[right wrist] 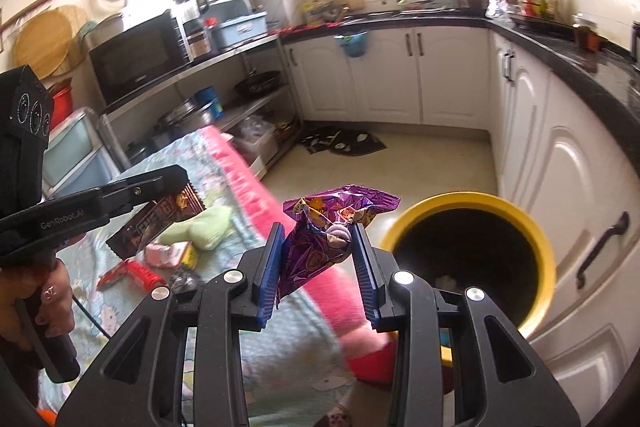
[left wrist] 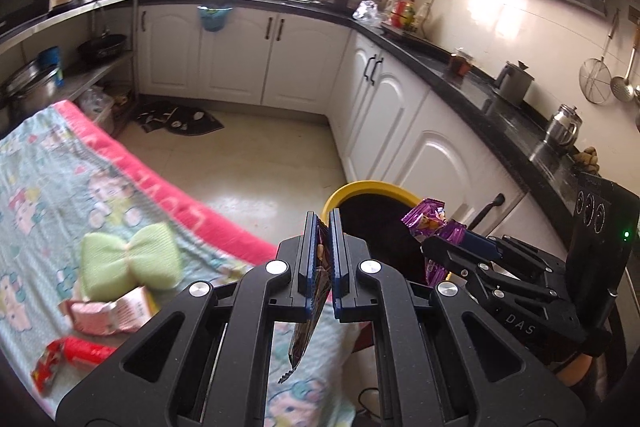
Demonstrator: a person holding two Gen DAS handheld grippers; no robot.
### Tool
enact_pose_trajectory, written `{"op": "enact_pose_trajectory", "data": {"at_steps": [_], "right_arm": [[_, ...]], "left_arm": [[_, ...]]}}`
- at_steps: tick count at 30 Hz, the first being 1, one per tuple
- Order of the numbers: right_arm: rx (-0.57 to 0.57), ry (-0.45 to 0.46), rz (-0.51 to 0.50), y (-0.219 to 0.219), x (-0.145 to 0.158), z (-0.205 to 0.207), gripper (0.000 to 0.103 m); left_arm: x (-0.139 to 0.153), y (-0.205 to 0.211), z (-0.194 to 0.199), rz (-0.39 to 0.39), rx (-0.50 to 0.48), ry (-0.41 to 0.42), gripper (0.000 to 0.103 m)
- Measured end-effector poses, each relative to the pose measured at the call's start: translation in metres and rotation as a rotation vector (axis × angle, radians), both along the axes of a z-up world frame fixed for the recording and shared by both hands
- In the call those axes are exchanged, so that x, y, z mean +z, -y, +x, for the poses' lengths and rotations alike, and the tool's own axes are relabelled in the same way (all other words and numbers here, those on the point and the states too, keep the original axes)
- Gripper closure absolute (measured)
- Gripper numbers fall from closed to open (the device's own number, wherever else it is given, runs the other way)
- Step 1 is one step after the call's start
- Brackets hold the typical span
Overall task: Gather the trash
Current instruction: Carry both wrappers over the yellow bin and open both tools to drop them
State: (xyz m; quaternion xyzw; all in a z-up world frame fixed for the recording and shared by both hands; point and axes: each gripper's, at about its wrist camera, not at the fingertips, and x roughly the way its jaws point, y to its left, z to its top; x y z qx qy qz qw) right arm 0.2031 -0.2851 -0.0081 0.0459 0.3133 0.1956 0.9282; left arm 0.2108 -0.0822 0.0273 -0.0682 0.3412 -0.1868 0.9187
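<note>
The left gripper (left wrist: 323, 251) is clamped tight on a dark wrapper (left wrist: 308, 315) hanging below its pads. The right gripper (right wrist: 320, 259) pinches a crumpled purple wrapper (right wrist: 328, 227) between its fingers, beside the yellow-rimmed bin (right wrist: 536, 227) just beyond.

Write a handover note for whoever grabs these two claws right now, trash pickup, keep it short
Left claw: shut on a dark wrapper.
Right claw: shut on a crumpled purple wrapper.
Yellow-rimmed bin stands beside the table, at the cabinets; something pale already lies at its bottom.
Done: both wrappers lifted off the cloth.
Left: drop both in the bin, then fetch the pink packet and red wrapper on the cloth. The green bow-shaped sponge may not be trash.
</note>
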Motion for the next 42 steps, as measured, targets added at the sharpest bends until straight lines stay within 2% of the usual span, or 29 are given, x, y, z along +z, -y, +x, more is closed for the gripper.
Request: {"op": "enact_pose_trajectory", "data": {"at_steps": [9, 16, 24, 34, 39, 40, 41, 42], "right_arm": [[-0.116, 0.016, -0.006, 0.053, 0.0, 0.002, 0.07], [-0.201, -0.001, -0.029, 0.086, -0.011, 0.009, 0.07], [-0.258, -0.055, -0.06, 0.105, -0.038, 0.023, 0.07], [-0.279, -0.134, -0.076, 0.117, -0.071, 0.049, 0.069], [-0.293, -0.174, -0.078, 0.123, -0.088, 0.061, 0.063], [-0.299, -0.186, -0.078, 0.124, -0.093, 0.064, 0.063], [-0.303, -0.196, -0.075, 0.125, -0.097, 0.066, 0.06], [-0.313, -0.205, -0.074, 0.127, -0.1, 0.067, 0.054]], "left_arm": [[0.007, 0.048, 0.022, -0.011, -0.072, 0.01, 0.1], [0.003, 0.091, 0.049, -0.011, -0.139, -0.009, 0.1], [-0.02, 0.134, 0.082, 0.002, -0.198, -0.063, 0.1], [-0.052, 0.166, 0.109, 0.031, -0.255, -0.133, 0.1], [-0.068, 0.175, 0.12, 0.055, -0.257, -0.17, 0.099], [-0.072, 0.175, 0.123, 0.057, -0.25, -0.179, 0.095], [-0.075, 0.174, 0.125, 0.057, -0.245, -0.19, 0.086], [-0.077, 0.174, 0.126, 0.057, -0.241, -0.196, 0.081]]}}
